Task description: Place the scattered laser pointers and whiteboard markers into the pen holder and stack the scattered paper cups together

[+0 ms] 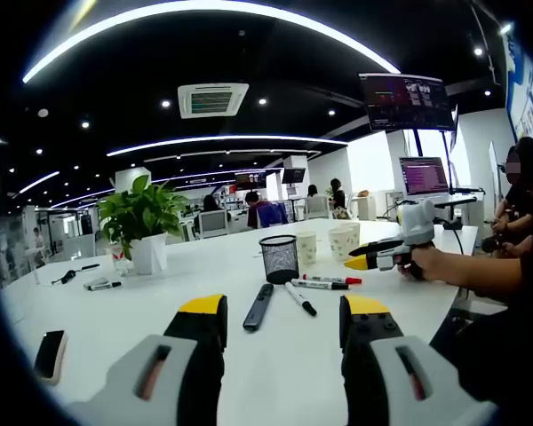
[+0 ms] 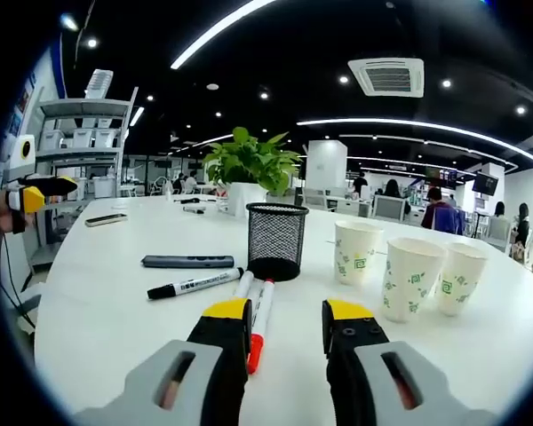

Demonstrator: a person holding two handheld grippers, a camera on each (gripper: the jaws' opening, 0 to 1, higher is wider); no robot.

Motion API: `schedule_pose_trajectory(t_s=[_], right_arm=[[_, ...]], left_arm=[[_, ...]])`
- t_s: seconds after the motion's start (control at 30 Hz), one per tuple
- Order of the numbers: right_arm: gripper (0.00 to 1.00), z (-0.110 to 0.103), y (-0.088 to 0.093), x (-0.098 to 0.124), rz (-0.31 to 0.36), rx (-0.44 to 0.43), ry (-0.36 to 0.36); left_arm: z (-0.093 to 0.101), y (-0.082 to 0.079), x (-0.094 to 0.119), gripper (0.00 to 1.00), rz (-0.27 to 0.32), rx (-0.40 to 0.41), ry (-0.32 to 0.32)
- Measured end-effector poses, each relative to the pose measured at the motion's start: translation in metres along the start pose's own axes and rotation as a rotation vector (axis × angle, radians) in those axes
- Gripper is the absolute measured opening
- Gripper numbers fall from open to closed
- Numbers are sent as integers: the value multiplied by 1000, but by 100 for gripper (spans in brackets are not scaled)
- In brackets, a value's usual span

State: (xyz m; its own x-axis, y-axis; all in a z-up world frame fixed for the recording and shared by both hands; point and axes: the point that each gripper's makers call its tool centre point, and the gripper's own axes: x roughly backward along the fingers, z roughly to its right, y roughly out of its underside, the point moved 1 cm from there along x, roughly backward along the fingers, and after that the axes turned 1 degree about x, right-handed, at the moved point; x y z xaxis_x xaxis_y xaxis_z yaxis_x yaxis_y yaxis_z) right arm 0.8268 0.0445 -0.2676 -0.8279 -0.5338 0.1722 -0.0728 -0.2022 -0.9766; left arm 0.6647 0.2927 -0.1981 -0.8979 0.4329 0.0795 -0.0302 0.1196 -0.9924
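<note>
A black mesh pen holder (image 1: 279, 257) (image 2: 275, 241) stands mid-table. Beside it lie a dark laser pointer (image 1: 258, 306) (image 2: 187, 261), a black-capped marker (image 1: 300, 298) (image 2: 195, 284) and a red-capped marker (image 1: 330, 280) (image 2: 259, 324), with another marker (image 2: 242, 284) alongside. Three paper cups (image 1: 342, 241) (image 2: 409, 277) stand apart, upright, to one side of the holder. My left gripper (image 1: 284, 311) is open above the table, short of the pointer. My right gripper (image 2: 287, 312) is open, its left jaw just over the red marker. Each gripper holds nothing.
A potted plant (image 1: 142, 222) (image 2: 249, 164) stands further back, with more markers (image 1: 102, 284) (image 2: 193, 209) near it. A phone (image 1: 49, 355) (image 2: 105, 219) lies near the table edge. A hand holds the right gripper (image 1: 373, 257); the left gripper (image 2: 35, 197) shows at far left.
</note>
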Motion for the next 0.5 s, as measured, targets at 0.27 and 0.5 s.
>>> schedule_pose_trajectory(t_s=[0.27,0.5], right_arm=[[29,-12,12,-5,-64,36,-52],[25,-16,18,-7,-99,64,-68]], left_arm=[[0,1,0,52,-1,1,1],[3,-1,0,52,5,12,12]])
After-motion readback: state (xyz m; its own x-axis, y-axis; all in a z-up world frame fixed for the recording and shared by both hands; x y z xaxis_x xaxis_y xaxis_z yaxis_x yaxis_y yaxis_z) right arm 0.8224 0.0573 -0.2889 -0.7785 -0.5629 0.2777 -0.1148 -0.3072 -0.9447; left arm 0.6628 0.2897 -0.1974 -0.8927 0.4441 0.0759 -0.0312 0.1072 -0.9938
